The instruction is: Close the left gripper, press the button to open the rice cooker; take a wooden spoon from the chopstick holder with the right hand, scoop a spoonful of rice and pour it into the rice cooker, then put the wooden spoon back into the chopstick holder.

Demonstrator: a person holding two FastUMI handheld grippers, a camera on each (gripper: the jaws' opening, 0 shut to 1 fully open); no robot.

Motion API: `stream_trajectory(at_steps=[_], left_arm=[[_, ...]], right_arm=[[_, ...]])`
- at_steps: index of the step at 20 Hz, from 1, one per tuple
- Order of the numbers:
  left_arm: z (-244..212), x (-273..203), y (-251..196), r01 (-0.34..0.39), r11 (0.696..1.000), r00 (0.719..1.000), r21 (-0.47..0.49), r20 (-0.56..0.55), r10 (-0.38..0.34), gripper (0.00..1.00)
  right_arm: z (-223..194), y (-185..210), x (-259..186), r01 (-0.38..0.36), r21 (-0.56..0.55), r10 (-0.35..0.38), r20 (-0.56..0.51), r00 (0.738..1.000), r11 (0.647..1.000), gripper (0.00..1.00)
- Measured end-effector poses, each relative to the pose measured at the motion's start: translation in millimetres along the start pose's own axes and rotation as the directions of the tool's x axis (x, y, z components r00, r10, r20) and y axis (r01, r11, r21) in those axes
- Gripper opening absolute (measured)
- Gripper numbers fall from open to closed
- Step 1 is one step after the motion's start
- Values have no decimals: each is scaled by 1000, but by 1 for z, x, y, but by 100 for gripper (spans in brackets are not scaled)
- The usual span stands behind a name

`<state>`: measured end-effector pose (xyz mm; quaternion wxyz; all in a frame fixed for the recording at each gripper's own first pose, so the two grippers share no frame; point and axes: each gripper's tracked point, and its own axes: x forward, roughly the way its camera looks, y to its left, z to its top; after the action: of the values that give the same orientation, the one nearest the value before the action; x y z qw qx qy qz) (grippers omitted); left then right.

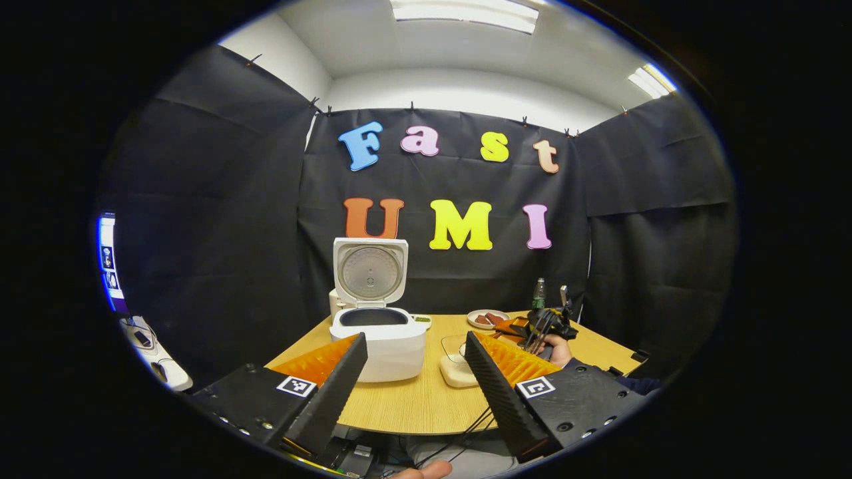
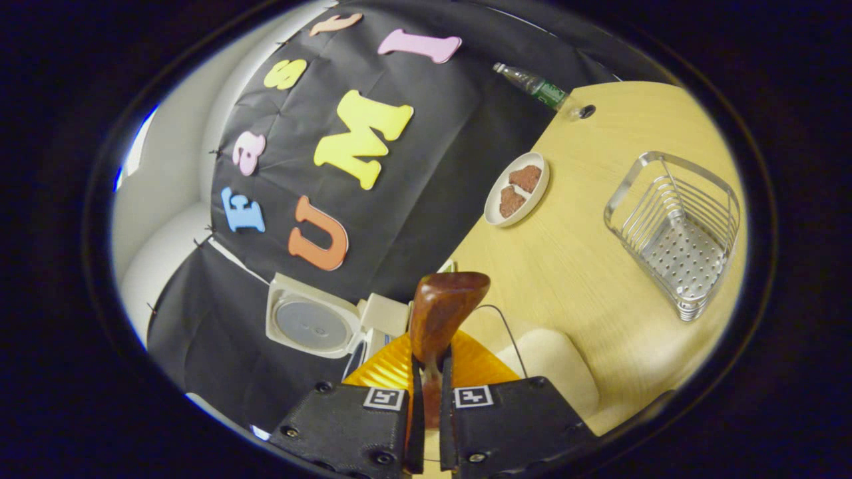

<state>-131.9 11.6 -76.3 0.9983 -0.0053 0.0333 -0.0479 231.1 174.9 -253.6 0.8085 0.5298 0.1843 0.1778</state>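
Gripping wooden spoon (image 2: 442, 313) tight in right gripper (image 2: 429, 382) | left gripper (image 1: 416, 379) spread, empty | rice cooker (image 1: 379, 332) lid up | risk: tilted spoon spills rice short of pot

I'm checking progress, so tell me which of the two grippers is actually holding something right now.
The right gripper: its jaws are clamped on the wooden spoon. The left gripper has its jaws spread wide, holding nothing.
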Motion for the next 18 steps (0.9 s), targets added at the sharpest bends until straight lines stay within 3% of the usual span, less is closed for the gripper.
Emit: stream_trajectory(at_steps=[3,6,7,8,11,12,18], left_arm=[[-2,4,-3,4,1000,1000,-1,-9,-4,94],[-1,2,-1,1,1000,1000,4,-7,-1,94],[1,1,0,0,1000,1000,6,-4,0,94],[2,0,1,-2,1000,1000,5,1,2,94],[4,-7,6,-10,1000,1000,5,11,10,94],[5,-8,7,-12,1000,1000,6,14,12,94],[21,-3,20,-25,999,999,21,32,24,94]], right_arm=[[28,12,-14,-79,204,71,45,996,976,12],[43,33,-28,-168,438,166,43,985,883,14],[49,41,-34,-192,490,194,47,980,851,14],[53,47,-38,-199,504,201,51,978,841,13],[57,60,-41,-191,436,190,47,981,880,13],[54,65,-40,-192,436,195,40,980,879,10],[51,99,-10,-181,403,200,-5,980,897,13]])
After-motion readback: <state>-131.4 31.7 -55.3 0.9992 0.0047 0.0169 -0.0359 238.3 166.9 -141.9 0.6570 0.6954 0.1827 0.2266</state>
